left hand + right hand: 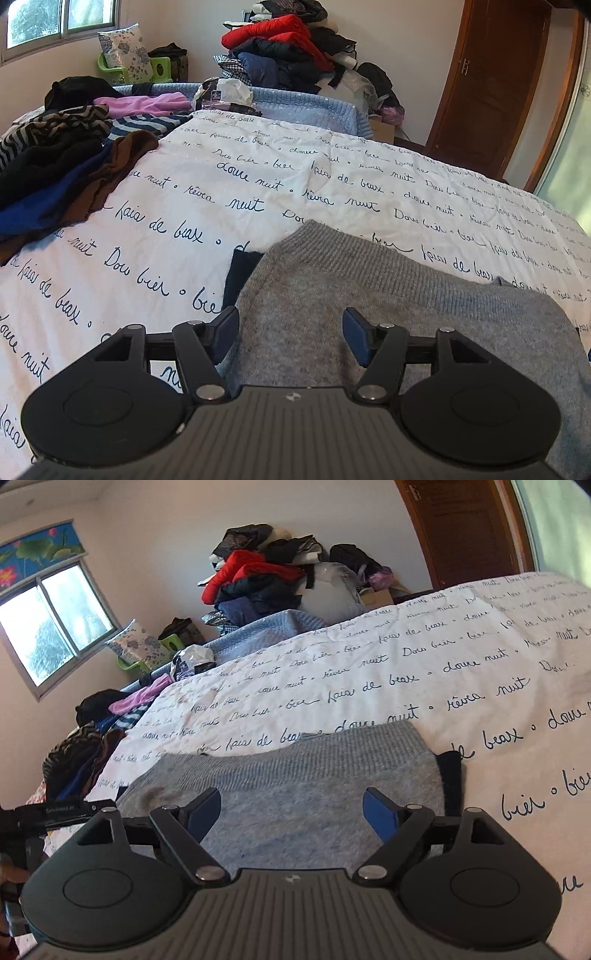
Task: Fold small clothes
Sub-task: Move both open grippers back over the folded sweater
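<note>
A grey knit garment (369,295) with a ribbed hem lies flat on the white bedspread with blue script (258,177). A dark piece (240,273) sticks out from under its left edge. My left gripper (291,334) is open and empty, low over the garment's left part. In the right wrist view the same grey garment (295,775) lies ahead, with the dark piece (452,779) at its right edge. My right gripper (291,814) is open and empty over the garment's right part. The left gripper's body (55,812) shows at the left edge.
A heap of unfolded clothes (62,162) in black, blue, brown and stripes lies on the bed's left side. A tall pile of jackets (288,48) stands behind the bed by the wall. A brown door (491,81) is at the right. The bedspread (480,672) stretches beyond the garment.
</note>
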`<state>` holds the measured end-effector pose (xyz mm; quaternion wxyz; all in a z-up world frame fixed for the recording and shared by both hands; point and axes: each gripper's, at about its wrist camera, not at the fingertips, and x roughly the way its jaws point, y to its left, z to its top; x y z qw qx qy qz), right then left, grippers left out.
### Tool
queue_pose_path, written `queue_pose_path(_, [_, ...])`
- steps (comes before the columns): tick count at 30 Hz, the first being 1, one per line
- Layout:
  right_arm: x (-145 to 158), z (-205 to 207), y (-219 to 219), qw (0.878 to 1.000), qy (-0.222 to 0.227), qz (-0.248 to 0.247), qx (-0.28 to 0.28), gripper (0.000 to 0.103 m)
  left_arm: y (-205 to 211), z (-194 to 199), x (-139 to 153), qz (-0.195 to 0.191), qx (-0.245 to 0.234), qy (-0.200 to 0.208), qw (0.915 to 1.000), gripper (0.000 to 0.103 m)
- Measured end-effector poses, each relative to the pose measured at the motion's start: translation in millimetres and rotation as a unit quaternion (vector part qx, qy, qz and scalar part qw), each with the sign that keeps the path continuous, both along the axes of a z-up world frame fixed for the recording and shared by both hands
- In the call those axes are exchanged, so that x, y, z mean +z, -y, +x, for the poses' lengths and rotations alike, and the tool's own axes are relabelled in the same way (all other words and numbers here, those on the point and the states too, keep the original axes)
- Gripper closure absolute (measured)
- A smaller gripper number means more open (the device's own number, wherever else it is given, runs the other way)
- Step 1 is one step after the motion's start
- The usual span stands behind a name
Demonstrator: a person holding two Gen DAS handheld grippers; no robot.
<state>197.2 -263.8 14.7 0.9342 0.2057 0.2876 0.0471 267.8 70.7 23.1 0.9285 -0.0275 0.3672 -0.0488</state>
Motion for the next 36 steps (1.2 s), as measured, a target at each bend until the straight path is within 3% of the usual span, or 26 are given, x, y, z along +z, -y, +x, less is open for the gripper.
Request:
queue_pose_path(10, [-7.4,-31.7,-25.6,0.999,-0.022,-0.001,0.035,0.014,3.3,-34.7,2.0,0.028,-0.017,0.008,0.9994,0.035])
queue_pose_path(30, [-25.7,-73.0,-47.2,0.998,-0.047,-0.026,0.040,0.013,-32.9,-76.3,-13.9,0.030,-0.015,-0.007,0.9994,0.031])
queue_pose_path(33, [-28.8,-77.0,-53.7,0.997,-0.053,-0.037,0.046,0.013,-42.5,-83.8,-18.5,0.018,-0.027,-0.015,0.9994,0.038])
queue_pose_path(36, [-34.3,-81.1,-58.0,0.995,-0.060,-0.054,0.051,0.012,-51.2,-89.5,-25.1,0.014,-0.036,-0.025,0.9989,0.055])
